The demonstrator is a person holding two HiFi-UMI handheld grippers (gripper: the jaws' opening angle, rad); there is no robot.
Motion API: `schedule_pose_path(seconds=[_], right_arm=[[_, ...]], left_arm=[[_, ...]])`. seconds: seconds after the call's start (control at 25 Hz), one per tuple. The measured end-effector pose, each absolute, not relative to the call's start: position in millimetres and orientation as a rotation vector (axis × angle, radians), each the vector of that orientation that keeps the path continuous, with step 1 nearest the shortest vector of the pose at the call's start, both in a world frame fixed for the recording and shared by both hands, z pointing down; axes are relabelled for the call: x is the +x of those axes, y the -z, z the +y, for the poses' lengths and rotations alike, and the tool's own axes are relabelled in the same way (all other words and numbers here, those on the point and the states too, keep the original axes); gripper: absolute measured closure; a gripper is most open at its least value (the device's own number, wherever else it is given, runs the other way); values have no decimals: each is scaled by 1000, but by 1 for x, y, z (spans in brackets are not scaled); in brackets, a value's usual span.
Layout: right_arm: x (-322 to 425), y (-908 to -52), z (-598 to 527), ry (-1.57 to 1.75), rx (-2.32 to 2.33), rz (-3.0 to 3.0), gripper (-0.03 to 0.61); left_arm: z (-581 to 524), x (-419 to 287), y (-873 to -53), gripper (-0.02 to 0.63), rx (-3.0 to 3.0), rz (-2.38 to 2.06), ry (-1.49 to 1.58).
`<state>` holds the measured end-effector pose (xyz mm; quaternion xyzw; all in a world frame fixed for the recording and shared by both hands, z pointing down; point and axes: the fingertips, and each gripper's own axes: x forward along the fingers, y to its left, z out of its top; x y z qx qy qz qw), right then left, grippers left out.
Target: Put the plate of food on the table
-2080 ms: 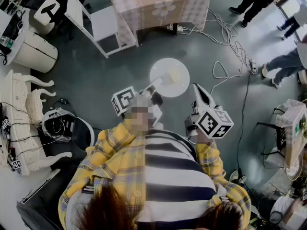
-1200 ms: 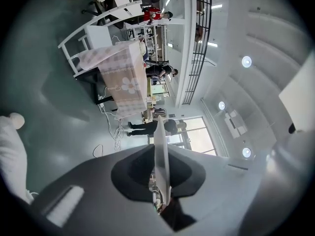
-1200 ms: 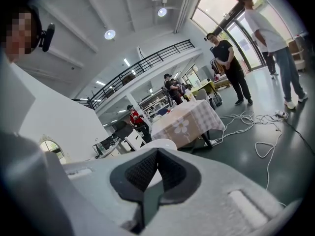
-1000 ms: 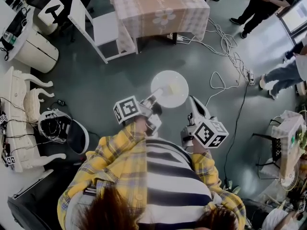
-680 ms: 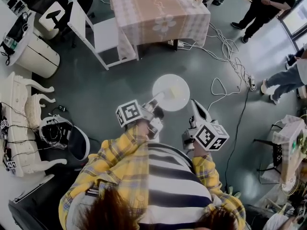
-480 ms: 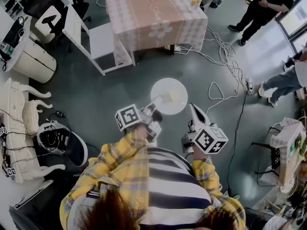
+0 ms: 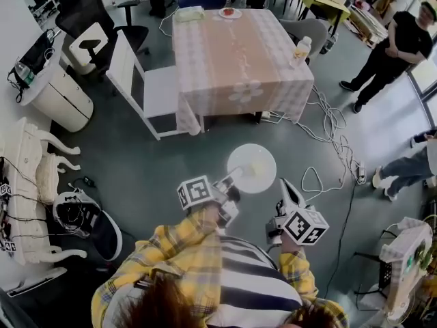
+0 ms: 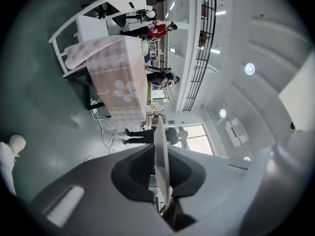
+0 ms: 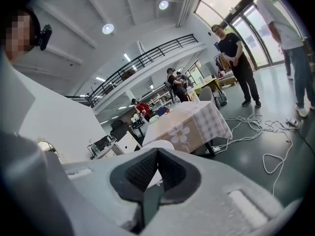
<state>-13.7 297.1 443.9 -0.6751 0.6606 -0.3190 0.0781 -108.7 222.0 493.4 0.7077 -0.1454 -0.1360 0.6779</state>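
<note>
A round white plate [image 7: 251, 168] with a pale piece of food on it hangs level over the grey floor. My left gripper [image 7: 234, 178] is shut on its near rim. In the left gripper view the plate [image 8: 161, 154] shows edge-on between the pads. My right gripper [image 7: 285, 187] hovers just right of the plate, shut with nothing in it. In the right gripper view the plate [image 9: 156, 145] peeks over the closed jaws. The table [image 7: 235, 60], under a pink checked cloth with a daisy print, stands ahead of me. It also appears as the table [image 8: 118, 77] and table [image 9: 189, 124].
A white chair [image 7: 147, 91] stands at the table's left side. A bottle [image 7: 300, 48] and a small dish [image 7: 229, 12] sit on the table. Cables [image 7: 328, 132] trail over the floor to the right. A person [image 7: 392, 43] stands at the far right.
The view has swung forward, so the whole table and the room behind it now show. The plate stays in my left gripper and both grippers sit lower in the picture.
</note>
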Motion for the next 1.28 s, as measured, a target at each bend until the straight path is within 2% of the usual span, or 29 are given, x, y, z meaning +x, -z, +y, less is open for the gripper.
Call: schedule_pose_path(seconds=[0.72, 1.28], right_arm=[[21, -429, 195, 913, -2063, 2027, 581], [76, -437, 103, 940, -1980, 2069, 581]], left_arm=[[123, -79, -485, 594, 1599, -307, 341], [39, -23, -489, 594, 1597, -345, 369]])
